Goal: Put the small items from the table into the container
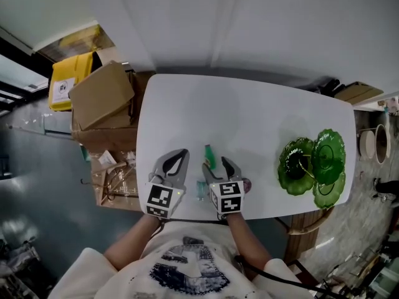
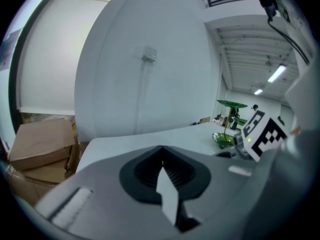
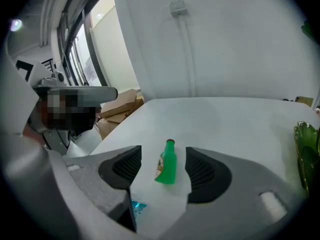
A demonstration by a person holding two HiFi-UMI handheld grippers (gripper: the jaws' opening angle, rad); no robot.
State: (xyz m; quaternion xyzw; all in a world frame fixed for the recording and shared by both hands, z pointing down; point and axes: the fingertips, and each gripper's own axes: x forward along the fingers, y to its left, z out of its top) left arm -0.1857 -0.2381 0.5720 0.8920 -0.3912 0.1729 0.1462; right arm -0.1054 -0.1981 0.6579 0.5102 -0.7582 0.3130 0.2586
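One green bottle lying on table, right gripper near, jaws apart

Sm. green bottle, red-brown cap, lies flat on table nr front edge, cap pointing away. Teal packet just beside it, closer to edge. Green tiered dish upright at rt end, well apart.
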